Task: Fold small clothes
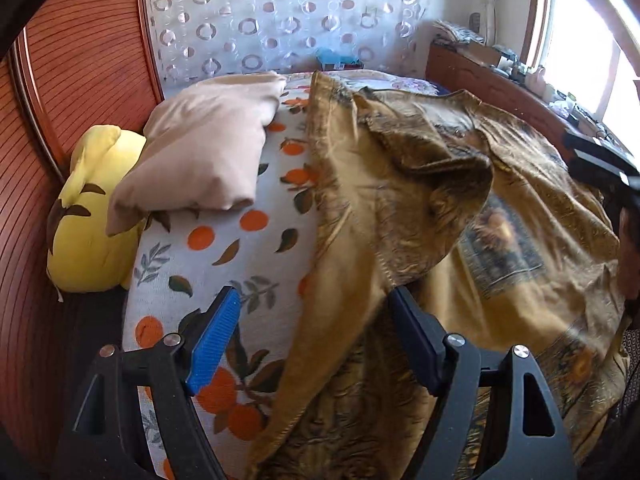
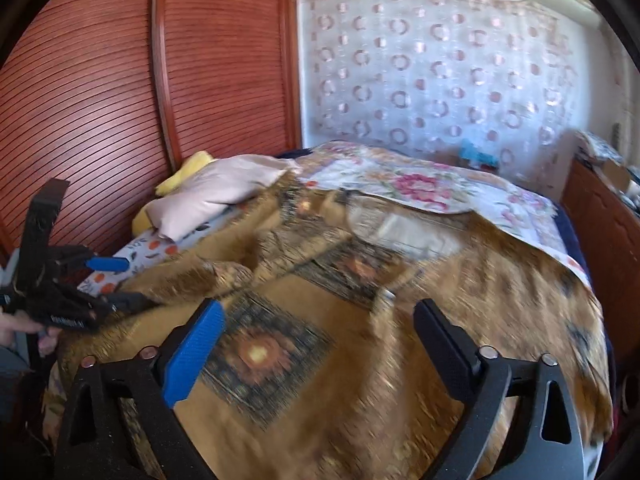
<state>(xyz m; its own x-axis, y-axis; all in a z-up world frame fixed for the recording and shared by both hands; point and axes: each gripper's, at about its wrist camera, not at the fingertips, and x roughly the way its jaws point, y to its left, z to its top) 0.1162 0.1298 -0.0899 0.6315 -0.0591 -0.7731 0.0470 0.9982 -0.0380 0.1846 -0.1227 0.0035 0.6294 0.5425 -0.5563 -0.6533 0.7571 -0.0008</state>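
A golden-brown patterned cloth (image 1: 420, 200) lies spread and rumpled over the bed, with a flap turned over near its middle. It also fills the right wrist view (image 2: 360, 340). My left gripper (image 1: 316, 304) is open, with the cloth's left edge hanging between its fingers and not gripped. It also shows at the left of the right wrist view (image 2: 116, 282), open at the cloth's edge. My right gripper (image 2: 320, 316) is open and empty above the cloth. Part of it shows at the right edge of the left wrist view (image 1: 600, 160).
The bed carries a sheet printed with oranges (image 1: 224, 256), a beige pillow (image 1: 204, 156) and a yellow cushion (image 1: 88, 224) by the wooden slatted wardrobe (image 1: 80, 60). A floral blanket (image 2: 432, 188) lies at the far end. A cluttered wooden shelf (image 1: 500, 76) stands under the window.
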